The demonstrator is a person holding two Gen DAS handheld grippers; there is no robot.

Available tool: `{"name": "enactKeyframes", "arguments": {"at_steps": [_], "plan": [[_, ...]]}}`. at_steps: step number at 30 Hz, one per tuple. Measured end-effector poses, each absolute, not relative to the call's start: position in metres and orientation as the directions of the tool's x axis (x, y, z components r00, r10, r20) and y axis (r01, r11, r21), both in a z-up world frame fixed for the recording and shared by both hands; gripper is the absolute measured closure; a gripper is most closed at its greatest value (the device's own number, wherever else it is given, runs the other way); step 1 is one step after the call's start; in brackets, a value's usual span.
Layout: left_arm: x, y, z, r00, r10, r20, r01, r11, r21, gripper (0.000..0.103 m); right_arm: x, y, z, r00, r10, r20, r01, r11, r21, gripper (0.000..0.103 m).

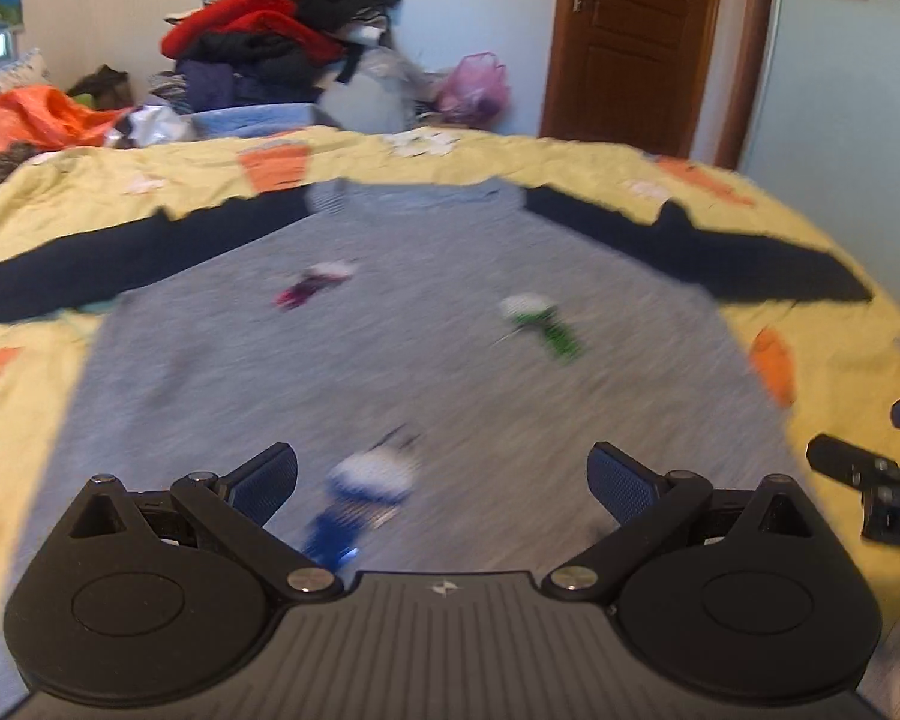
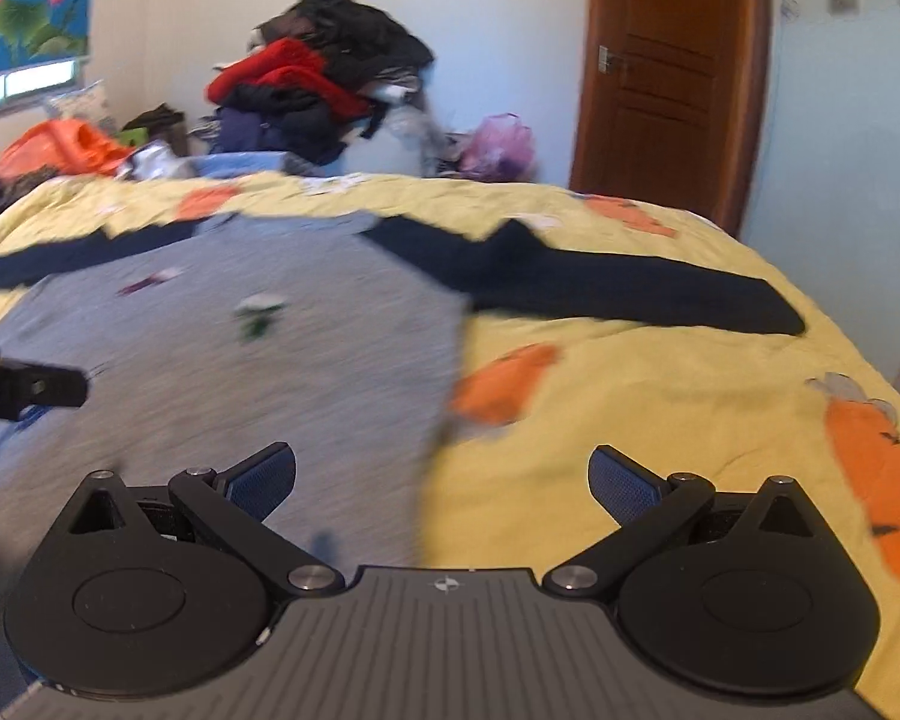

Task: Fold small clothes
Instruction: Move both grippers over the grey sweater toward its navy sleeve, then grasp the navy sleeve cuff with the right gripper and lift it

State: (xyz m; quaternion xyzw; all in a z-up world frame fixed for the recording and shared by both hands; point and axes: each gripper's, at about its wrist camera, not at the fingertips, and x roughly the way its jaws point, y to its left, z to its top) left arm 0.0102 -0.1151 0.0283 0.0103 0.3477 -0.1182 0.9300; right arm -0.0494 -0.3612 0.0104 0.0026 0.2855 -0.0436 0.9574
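the grey shirt (image 1: 390,348) is lying flat on the yellow bedspread (image 2: 660,372); you're holding your left gripper (image 1: 444,480) and right gripper (image 2: 442,480) spread apart above it.

Both views are bright with soft daylight. A lit window strip (image 2: 24,81) glows at the upper left of the right wrist view and shows again at the far left edge of the left wrist view. Motion blur smears the grey shirt (image 1: 390,360) and its small prints into streaks, worst in the lower middle of each frame. The yellow bedspread (image 2: 660,396) bows at the edges from fisheye distortion, and the door (image 1: 630,42) leans. Shadows are faint.
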Motion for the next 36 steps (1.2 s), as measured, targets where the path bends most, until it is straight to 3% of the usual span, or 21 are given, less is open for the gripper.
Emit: {"name": "enactKeyframes", "arguments": {"at_steps": [5, 9, 11, 15, 28, 31, 36], "plan": [[0.038, -0.148, 0.030, 0.711, -0.336, -0.618, 0.352, 0.930, -0.100, 0.000, -0.008, -0.441, 0.014, 0.787, -0.177, -0.591, 0.177, 0.982, -0.059, 0.000], [0.040, -0.168, 0.037, 0.779, -0.369, -0.506, 0.416, 0.909, -0.022, 0.000, 0.024, -0.508, 0.027, 0.794, -0.228, -0.564, 0.257, 0.966, -0.029, 0.000], [0.049, -0.173, 0.041, 0.750, -0.397, -0.528, 0.442, 0.896, -0.046, 0.000, 0.038, -0.534, 0.032, 0.794, -0.272, -0.544, 0.289, 0.956, -0.056, 0.000], [0.074, -0.181, 0.043, 0.723, -0.355, -0.592, 0.369, 0.924, -0.104, 0.000, 0.073, -0.592, 0.032, 0.762, -0.216, -0.610, 0.305, 0.951, 0.045, 0.000], [0.115, -0.202, 0.020, 0.688, -0.330, -0.646, 0.364, 0.928, -0.086, 0.000, 0.135, -0.656, -0.001, 0.732, -0.148, -0.665, 0.326, 0.933, 0.151, 0.002], [0.121, -0.206, 0.025, 0.701, -0.314, -0.640, 0.360, 0.931, -0.063, 0.000, 0.139, -0.659, -0.006, 0.735, -0.093, -0.672, 0.314, 0.925, 0.215, 0.009], [0.127, -0.196, 0.024, 0.686, -0.339, -0.644, 0.340, 0.932, -0.129, 0.000, 0.146, -0.657, -0.011, 0.711, -0.094, -0.697, 0.328, 0.921, 0.209, 0.050]]}}
